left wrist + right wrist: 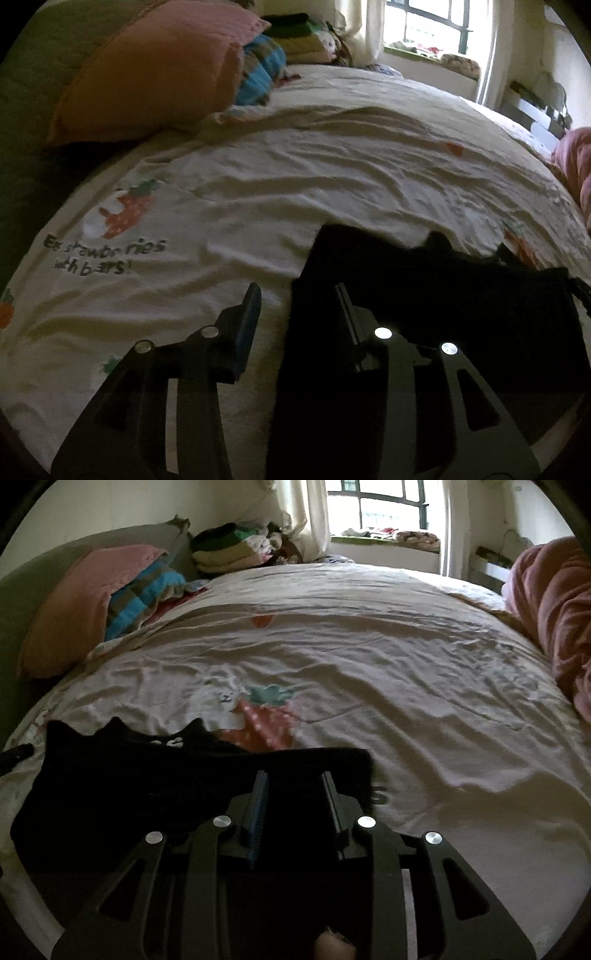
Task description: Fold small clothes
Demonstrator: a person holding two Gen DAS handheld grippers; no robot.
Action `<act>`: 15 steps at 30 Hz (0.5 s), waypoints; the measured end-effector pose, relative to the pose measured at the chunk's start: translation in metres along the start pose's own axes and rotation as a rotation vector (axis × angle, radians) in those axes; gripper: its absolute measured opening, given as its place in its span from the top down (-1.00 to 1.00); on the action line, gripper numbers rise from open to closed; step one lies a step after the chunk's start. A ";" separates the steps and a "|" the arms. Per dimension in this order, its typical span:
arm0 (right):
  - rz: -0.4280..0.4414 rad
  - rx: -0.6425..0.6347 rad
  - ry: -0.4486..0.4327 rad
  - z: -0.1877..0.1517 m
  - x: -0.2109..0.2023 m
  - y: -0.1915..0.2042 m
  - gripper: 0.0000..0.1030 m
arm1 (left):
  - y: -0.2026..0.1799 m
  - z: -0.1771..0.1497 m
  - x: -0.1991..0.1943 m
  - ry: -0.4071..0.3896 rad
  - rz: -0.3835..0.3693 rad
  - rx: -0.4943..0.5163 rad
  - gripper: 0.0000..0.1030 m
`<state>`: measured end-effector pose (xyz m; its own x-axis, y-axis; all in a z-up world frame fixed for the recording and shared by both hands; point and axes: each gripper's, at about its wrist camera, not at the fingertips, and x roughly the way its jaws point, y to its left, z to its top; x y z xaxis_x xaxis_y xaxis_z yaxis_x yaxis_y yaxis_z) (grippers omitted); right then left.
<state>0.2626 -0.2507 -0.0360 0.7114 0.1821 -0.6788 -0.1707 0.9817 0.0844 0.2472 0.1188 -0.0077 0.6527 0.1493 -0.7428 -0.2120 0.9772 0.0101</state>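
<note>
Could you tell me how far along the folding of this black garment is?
Done: the black garment lies spread on the bedsheet. In hand: the left gripper and right gripper sit open at opposite edges, gripping nothing. Left: no fold shows yet.

The left gripper [297,306] is built of flat black linkage bars with long cut-out slots, joined at four round silver pins that catch the light. Its fingers [248,325] are dark rectangular blocks — one shows a pale metal edge. The right gripper [295,794] has the same black slotted arms and four shiny pins; a blue ribbed pad lines one finger. Low in the right wrist view, a small patch of skin [334,947] shows.
</note>
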 end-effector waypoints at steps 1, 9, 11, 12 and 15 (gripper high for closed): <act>-0.007 0.002 -0.002 0.000 0.000 -0.002 0.17 | 0.002 0.000 0.001 0.006 0.001 -0.004 0.34; -0.022 0.063 0.109 -0.005 0.023 -0.027 -0.04 | 0.009 -0.014 0.038 0.151 -0.036 -0.031 -0.07; 0.016 0.079 0.122 -0.009 0.027 -0.029 0.33 | 0.006 -0.018 0.042 0.156 -0.060 -0.038 -0.06; 0.036 0.081 0.119 -0.011 0.027 -0.028 0.46 | 0.005 -0.020 0.044 0.160 -0.062 -0.040 0.05; 0.016 0.054 0.062 -0.010 0.016 -0.021 0.81 | -0.004 -0.023 0.041 0.131 -0.061 -0.023 0.93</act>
<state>0.2705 -0.2692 -0.0559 0.6653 0.1952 -0.7206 -0.1430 0.9807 0.1337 0.2577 0.1179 -0.0538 0.5647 0.0670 -0.8226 -0.1922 0.9800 -0.0521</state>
